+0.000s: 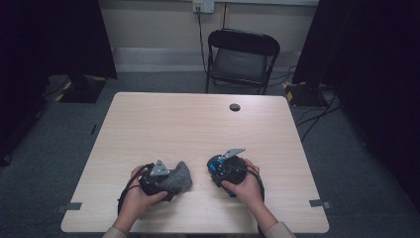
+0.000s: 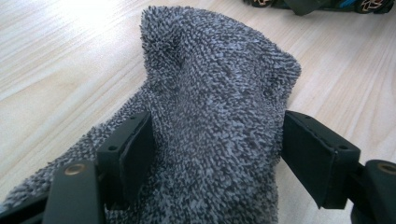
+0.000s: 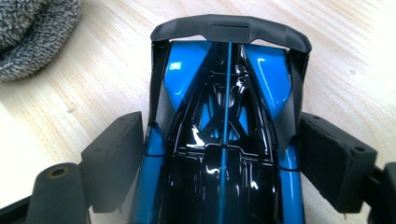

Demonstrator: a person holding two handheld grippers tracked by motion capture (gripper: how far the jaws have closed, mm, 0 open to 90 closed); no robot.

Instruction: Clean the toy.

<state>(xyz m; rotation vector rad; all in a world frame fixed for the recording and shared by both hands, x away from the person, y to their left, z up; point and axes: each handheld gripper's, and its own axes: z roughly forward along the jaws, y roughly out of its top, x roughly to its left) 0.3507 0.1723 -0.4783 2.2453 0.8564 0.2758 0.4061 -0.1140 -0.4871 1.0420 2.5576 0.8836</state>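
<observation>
On the near half of the pale wooden bench (image 1: 198, 119), both hands are working side by side. From the high view, the left claw (image 1: 174, 179) sits buried in a grey terry cloth (image 1: 181, 177), the person's left hand (image 1: 141, 191) wrapped round the body behind it. Just to the right, near but apart, the right claw (image 1: 216, 168) is at a blue-and-black toy car (image 1: 220, 168), with the right hand (image 1: 247, 187) cupping it from behind. From up here the car is little more than a dark lump with a flash of blue.

Switch to the left gripper view and the cloth (image 2: 215, 126) comes alive: a looped, speckled pile bunched into a tall hump between the black pads, both of which press into its sides, so the left claw (image 2: 215, 149) is clenched on the cloth. At the top edge, a sliver of the car (image 2: 322, 4) peeks in, lying on the bench (image 2: 56, 56).

Over to the right gripper view, and the car (image 3: 224, 140) is plain: glossy black canopy, blue flanks, a dark wing across the far end. The right claw (image 3: 219, 158) has its pads flanking the bodywork, the left one touching and the right one close against it, so it looks like a grip on the car, though a light one. Top left, a corner of the cloth (image 3: 32, 32) rests on the bench (image 3: 355, 70).

Back in the high view, a folding chair (image 1: 241, 57) stands beyond the far edge.
</observation>
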